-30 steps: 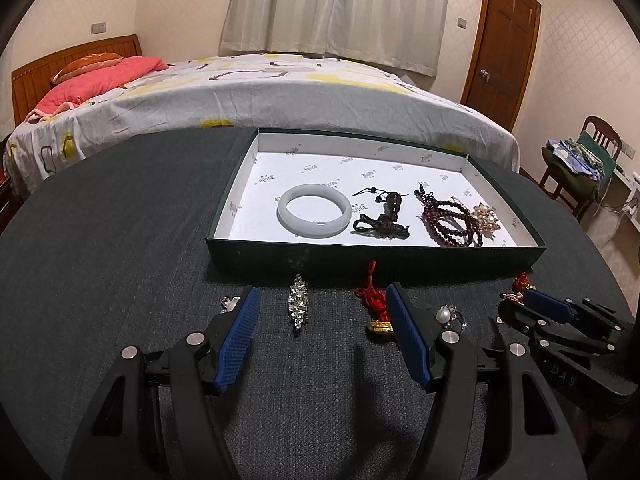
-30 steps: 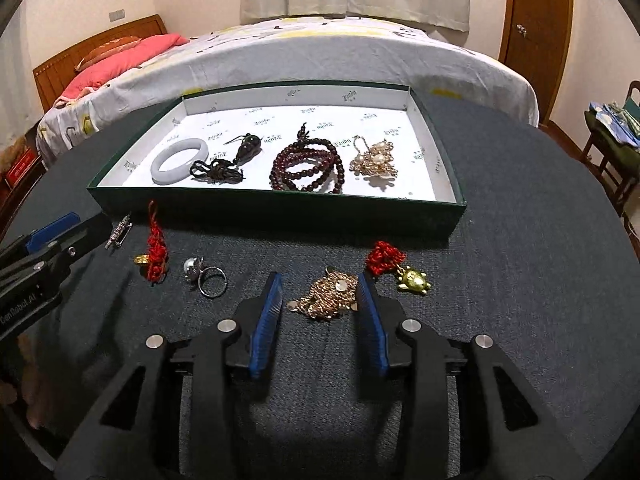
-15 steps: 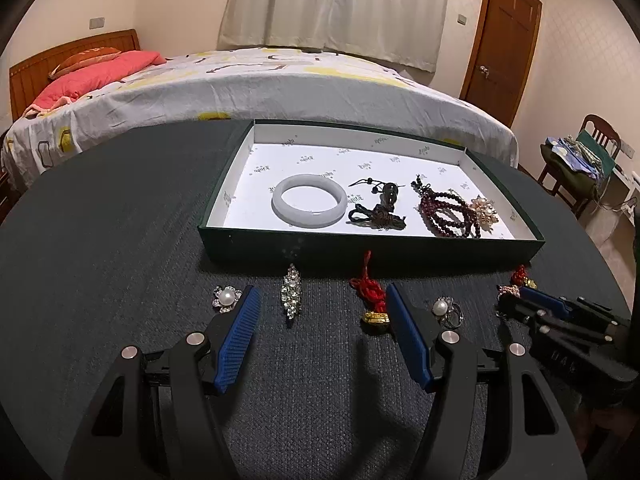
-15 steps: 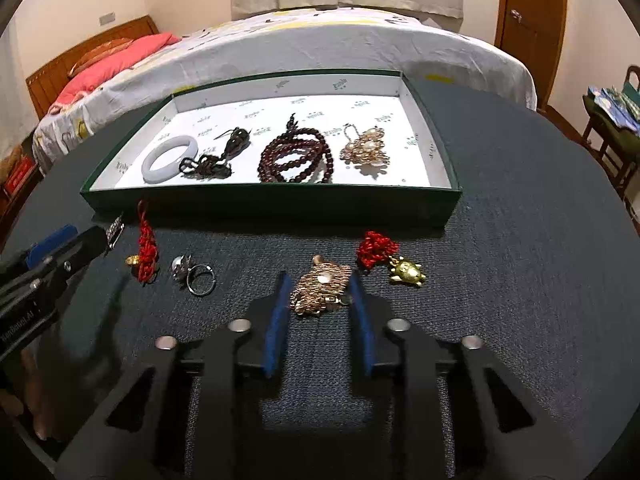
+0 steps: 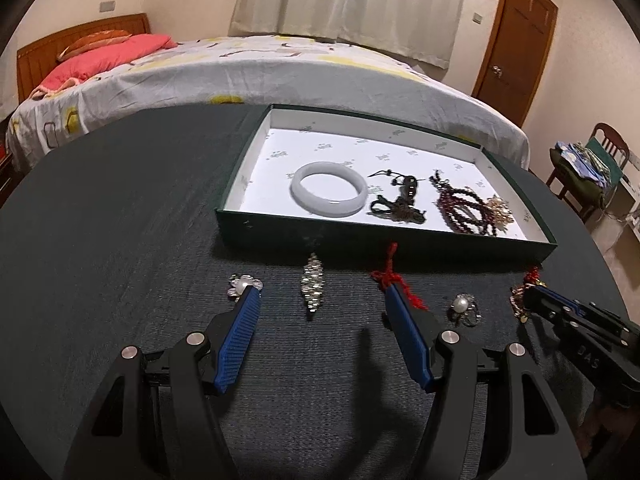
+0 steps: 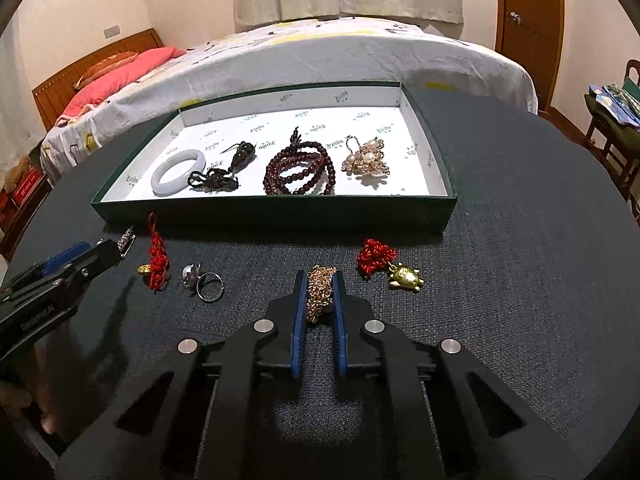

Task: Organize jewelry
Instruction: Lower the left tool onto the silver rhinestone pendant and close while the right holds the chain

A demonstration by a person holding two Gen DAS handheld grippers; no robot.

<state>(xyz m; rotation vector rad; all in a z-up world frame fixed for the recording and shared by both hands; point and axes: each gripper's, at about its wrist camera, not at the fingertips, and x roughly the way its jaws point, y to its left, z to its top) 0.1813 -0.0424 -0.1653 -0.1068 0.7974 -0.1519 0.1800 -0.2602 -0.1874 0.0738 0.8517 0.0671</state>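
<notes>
In the lower centre of the right wrist view, the right gripper [image 6: 318, 280] has its fingers pressed in on the gold chain piece [image 6: 319, 291], which lies on the dark counter [image 6: 500, 300]. The risk I judge: the loose chain could slip or dangle free when lifted, or snag the red-knotted gold turtle charm [image 6: 404, 275] just beside it.

In the lower centre of the left wrist view, the left gripper [image 5: 320, 300] has its fingers wide apart around the crystal brooch [image 5: 313, 286]; its outer tips could nudge the pearl flower pin [image 5: 242, 286] or the red tassel charm [image 5: 394, 280].

Farther back, the green tray [image 6: 276, 216] holds 4 pieces. Its white lining carries a repeated printed logo, too small to read.
</notes>
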